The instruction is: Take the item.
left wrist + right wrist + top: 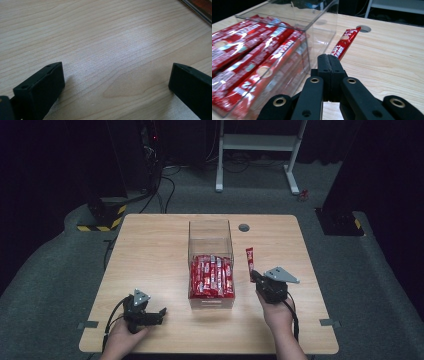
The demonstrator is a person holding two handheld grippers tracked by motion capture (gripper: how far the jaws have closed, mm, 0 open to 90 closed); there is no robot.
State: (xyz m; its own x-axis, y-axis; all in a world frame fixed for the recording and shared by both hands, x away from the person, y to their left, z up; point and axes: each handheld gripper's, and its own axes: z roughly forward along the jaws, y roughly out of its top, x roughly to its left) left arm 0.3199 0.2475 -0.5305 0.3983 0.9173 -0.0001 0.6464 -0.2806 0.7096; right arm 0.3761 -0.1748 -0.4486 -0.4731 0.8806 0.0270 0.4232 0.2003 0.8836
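Sachet (pixel 249 262) held in right tongs (pixel 255 276), high view: red stick stands off the worktop (pixel 150 250), just right of the clear box (pixel 210 235) whose near half is packed with like sachets (pixel 212 276). Likely step: carry it over the box wall and lay it in line with the rest. Best done by lifting clear of the rim first, then lowering flat. Left tongs (pixel 161 312) rest low at the near left, well apart from the box.

Left gripper view: jaws spread wide, nothing between, bare wood below.

Right gripper view: jaws pressed together on the near end of the sachet (pixel 344 43), which runs away from the tips, beside the box wall (pixel 319 30).
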